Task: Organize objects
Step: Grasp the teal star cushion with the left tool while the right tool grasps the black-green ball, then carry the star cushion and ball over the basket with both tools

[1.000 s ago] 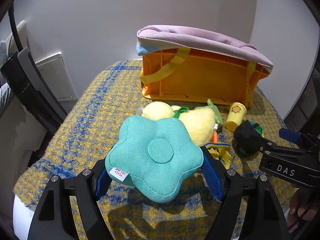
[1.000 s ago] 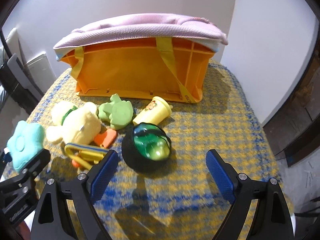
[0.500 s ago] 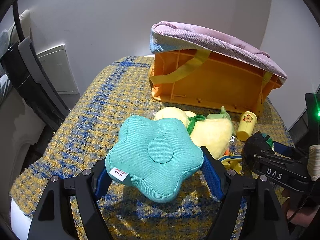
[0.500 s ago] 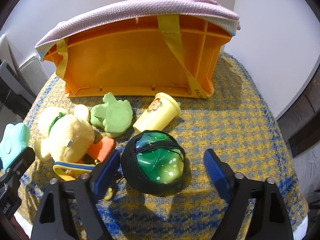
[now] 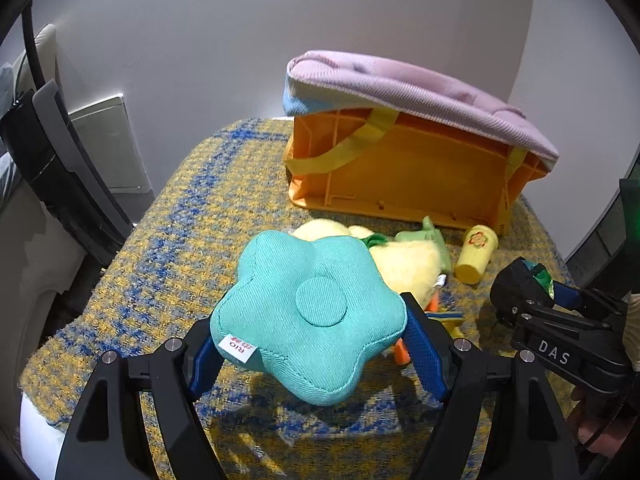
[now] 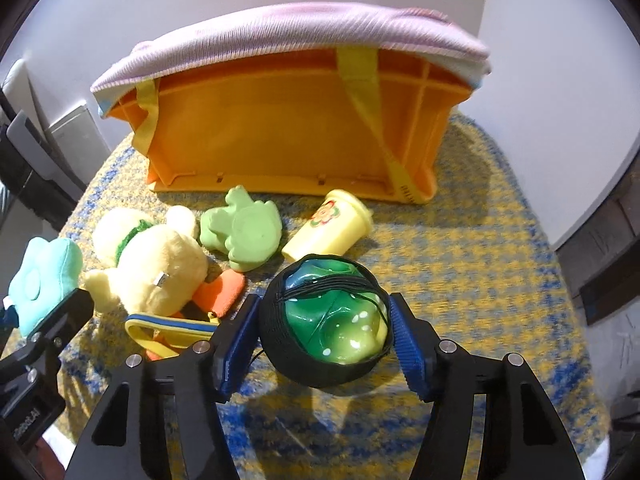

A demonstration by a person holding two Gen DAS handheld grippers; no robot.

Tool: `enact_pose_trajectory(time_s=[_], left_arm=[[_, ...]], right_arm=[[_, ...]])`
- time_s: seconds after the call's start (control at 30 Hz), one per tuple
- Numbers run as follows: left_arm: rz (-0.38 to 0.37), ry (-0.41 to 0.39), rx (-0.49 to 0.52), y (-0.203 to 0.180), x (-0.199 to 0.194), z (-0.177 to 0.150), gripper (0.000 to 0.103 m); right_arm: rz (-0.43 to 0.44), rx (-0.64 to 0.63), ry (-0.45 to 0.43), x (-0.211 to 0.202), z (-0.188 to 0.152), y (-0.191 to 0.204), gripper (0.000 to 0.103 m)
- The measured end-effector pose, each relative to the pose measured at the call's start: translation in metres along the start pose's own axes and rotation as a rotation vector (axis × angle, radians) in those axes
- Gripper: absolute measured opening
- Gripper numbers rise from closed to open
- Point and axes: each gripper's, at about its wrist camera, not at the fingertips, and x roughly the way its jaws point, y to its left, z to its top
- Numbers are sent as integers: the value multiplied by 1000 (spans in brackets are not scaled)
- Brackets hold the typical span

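Note:
A teal flower-shaped cushion (image 5: 308, 312) hangs above the checked cloth with my left gripper (image 5: 310, 336) shut on its sides. In the right wrist view the same cushion (image 6: 40, 276) shows at the far left. A green ball in a black net (image 6: 332, 320) lies on the cloth between the blue pads of my right gripper (image 6: 322, 312). Its jaws are closing and both pads touch the ball's sides. The left wrist view catches the right gripper (image 5: 532, 292) at the right edge, around the dark ball.
An orange crate (image 6: 280, 128) lies on its side at the back, a lilac cushion (image 6: 280, 28) on top. In front lie a yellow plush duck (image 6: 152, 264), a green frog toy (image 6: 244, 236), a yellow cup (image 6: 328, 228) and a yellow-blue strap (image 6: 168, 328). The cloth (image 6: 480, 260) drops off at right.
My right gripper has moved forward around the netted green ball and its jaws have narrowed onto it. The left gripper still holds the teal cushion in about the same place.

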Motion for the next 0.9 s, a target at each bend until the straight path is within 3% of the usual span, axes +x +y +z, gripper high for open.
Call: enact_pose_trajectory(time_s=[0.47,0.9], left_arm=[[-27,-22,16,-18,-33,32,78],[-20,-108,30,-32,-69,95,78]], right_arm=[[-18,-25,-80,-60,22,-24,63],[27,-40,-197,-112,73,-23,63]])
